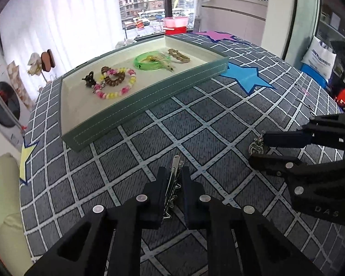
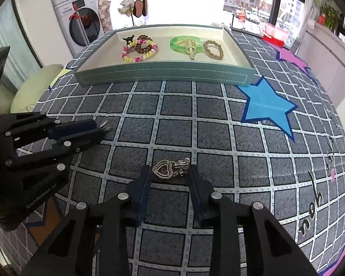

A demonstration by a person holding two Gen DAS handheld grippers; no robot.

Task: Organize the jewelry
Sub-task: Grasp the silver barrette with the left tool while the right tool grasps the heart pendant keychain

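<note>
My left gripper (image 1: 174, 172) is shut on a silver hair clip (image 1: 173, 179), which sticks out past the fingertips just above the checked cloth; it also shows in the right wrist view (image 2: 104, 127). My right gripper (image 2: 169, 172) is open, its fingers on either side of a silver heart pendant earring (image 2: 170, 169) that lies on the cloth; the same piece shows in the left wrist view (image 1: 257, 146). The green jewelry tray (image 1: 149, 101) stands beyond, holding a bead bracelet (image 1: 117, 85), a green bangle (image 1: 151, 61) and a brown bracelet (image 1: 178, 55).
A grey checked cloth (image 2: 172, 124) with blue (image 2: 266, 105) and purple star (image 2: 292, 58) shapes covers the table. A washing machine (image 2: 80, 18) and a pale green cushion (image 2: 34, 85) stand past the left edge. A red and pink basin (image 1: 176, 24) sits behind the tray.
</note>
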